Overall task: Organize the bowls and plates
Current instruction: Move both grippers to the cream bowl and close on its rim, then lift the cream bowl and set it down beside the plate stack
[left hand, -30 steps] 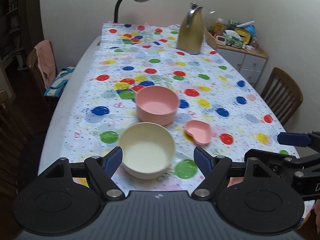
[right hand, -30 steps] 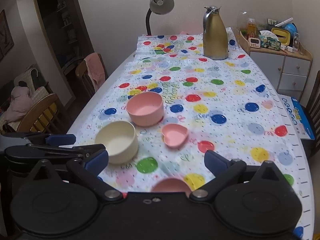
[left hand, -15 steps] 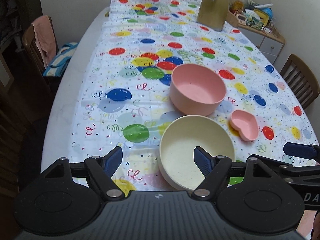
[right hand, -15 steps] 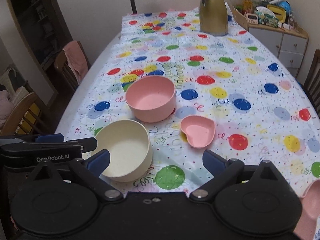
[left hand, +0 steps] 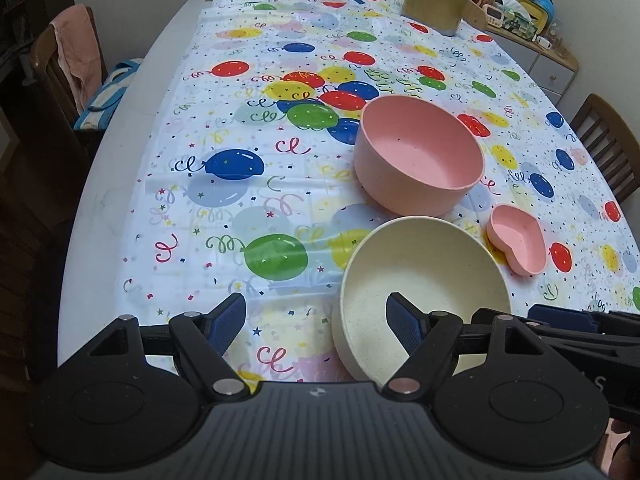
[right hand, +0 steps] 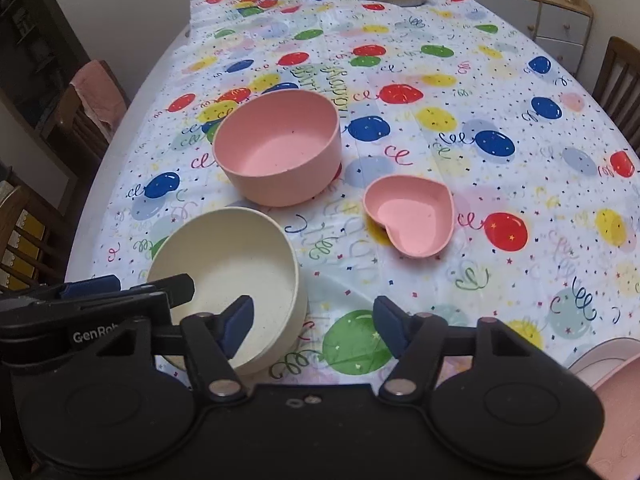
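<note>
The cream bowl point(left hand: 424, 276) sits at the near table edge, just in front of the pink bowl point(left hand: 420, 160). We could easily tip it off the edge, since each gripper straddles an opposite side of its rim. Our left gripper point(left hand: 316, 324) is fairly wide open, gripping nothing yet. Our right gripper point(right hand: 314, 326) is closing, rim between, pads not pressing.

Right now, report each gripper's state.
Left gripper: open, straddling the cream round bowl's rim, not gripping.
Right gripper: closing over that rim, nothing gripped.
</note>
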A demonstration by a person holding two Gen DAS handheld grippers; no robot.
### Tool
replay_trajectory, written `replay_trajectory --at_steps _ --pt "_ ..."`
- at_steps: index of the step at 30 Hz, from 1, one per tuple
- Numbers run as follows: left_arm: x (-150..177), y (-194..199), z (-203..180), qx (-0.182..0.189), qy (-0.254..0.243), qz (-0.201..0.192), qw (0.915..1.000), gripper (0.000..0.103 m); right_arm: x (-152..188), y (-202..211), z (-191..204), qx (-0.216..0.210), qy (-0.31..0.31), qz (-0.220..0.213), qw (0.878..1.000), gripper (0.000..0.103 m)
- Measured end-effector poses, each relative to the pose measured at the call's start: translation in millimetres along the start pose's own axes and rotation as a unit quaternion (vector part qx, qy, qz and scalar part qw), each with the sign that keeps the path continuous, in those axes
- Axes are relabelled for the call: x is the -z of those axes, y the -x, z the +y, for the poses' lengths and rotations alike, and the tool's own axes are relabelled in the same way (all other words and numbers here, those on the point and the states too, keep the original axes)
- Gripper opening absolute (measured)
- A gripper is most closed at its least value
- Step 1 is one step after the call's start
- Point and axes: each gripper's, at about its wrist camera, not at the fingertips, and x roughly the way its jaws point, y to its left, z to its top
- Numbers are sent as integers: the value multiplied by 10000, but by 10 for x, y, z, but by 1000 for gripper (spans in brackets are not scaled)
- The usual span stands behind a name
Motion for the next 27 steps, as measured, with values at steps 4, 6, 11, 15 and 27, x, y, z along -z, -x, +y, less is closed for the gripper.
replay_trajectory --at_steps 4,6,11,15,27 --pt "-11 -23 -12 143 44 92 9998 58 -11 -69 9 46 -133 89 9999 51" --pt "-12 -16 -32 198 36 89 9998 52 -12 -100 18 35 -184 140 9997 45" --pt "-11 -10 -60 348 63 92 9993 29 -6 -119 75 51 -181 166 9997 32" --pt "-8 9 -88 367 6 83 9993 17 -21 -125 97 111 -227 222 9994 19" --pt "90 284 -145 470 -73 112 9988 15 41 14 116 189 -218 279 9992 8"
